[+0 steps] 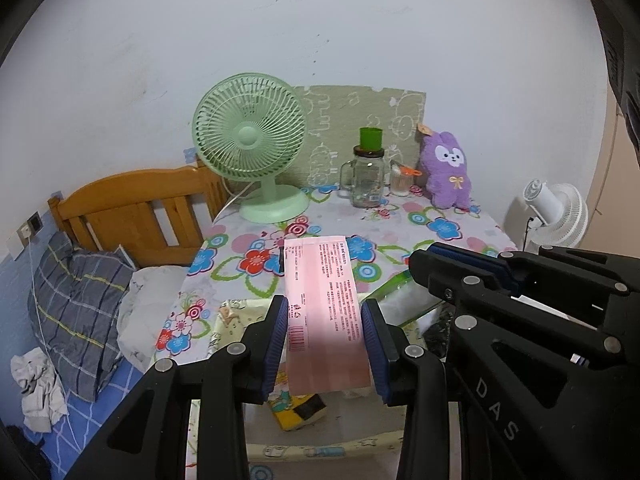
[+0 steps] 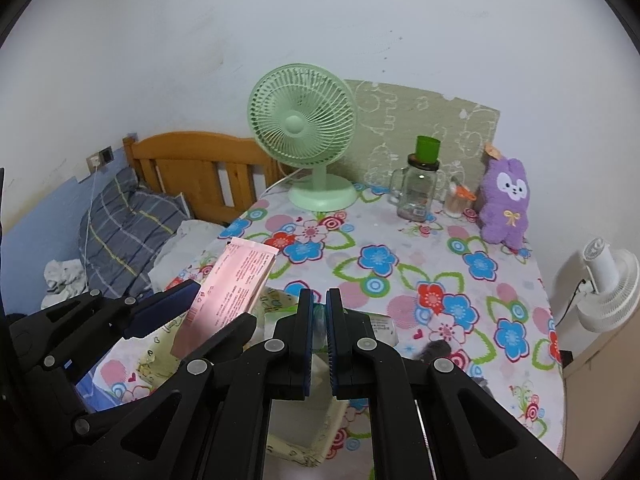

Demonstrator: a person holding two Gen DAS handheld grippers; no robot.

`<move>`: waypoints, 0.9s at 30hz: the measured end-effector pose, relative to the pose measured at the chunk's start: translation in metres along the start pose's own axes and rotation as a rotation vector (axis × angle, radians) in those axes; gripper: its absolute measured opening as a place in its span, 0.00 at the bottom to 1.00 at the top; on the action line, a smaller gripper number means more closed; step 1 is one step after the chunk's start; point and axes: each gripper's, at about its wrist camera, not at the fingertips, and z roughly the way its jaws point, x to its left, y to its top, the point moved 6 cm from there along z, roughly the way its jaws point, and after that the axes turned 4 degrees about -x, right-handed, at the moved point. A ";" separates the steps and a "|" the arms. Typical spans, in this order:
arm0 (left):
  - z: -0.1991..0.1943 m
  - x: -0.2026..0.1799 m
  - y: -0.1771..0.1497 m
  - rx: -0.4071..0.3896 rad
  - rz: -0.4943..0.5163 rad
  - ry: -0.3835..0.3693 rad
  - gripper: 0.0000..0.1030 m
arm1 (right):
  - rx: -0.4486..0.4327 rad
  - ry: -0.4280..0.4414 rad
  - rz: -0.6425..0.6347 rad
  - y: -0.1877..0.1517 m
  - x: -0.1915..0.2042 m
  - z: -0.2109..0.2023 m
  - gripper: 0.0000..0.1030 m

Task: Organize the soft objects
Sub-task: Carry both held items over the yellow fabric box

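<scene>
A flat pink pack [image 1: 320,292] with red print sits between the blue pads of my left gripper [image 1: 325,304], which is shut on it and holds it above a cream fabric box [image 1: 230,316] with cartoon prints. My right gripper [image 2: 319,296] is shut on the thin green edge of a clear pack [image 1: 400,300], beside the pink pack. In the right wrist view the left gripper [image 2: 222,304] and its pink pack [image 2: 232,284] hover at the left over the cream box [image 2: 156,360]. A purple plush bunny [image 1: 446,172] [image 2: 506,204] stands upright at the table's far right.
A floral cloth covers the table [image 2: 400,280]. At the back stand a green desk fan [image 2: 302,124], a glass jar [image 2: 418,188] with a green cup on it, and a small cup. A bed with a plaid pillow [image 2: 124,232] lies left. A white fan [image 2: 608,284] stands right.
</scene>
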 end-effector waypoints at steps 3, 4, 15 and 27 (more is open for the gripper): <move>0.004 0.006 -0.003 0.012 -0.001 0.011 0.37 | 0.016 0.016 -0.004 -0.002 0.007 0.008 0.08; 0.006 0.009 -0.005 0.017 -0.003 0.014 0.37 | 0.019 0.019 -0.005 -0.002 0.009 0.010 0.08; 0.022 0.031 -0.026 0.088 -0.003 0.049 0.38 | 0.086 0.079 -0.007 -0.019 0.031 0.038 0.08; 0.037 0.039 -0.062 0.170 0.003 0.059 0.39 | 0.155 0.130 0.018 -0.054 0.044 0.063 0.08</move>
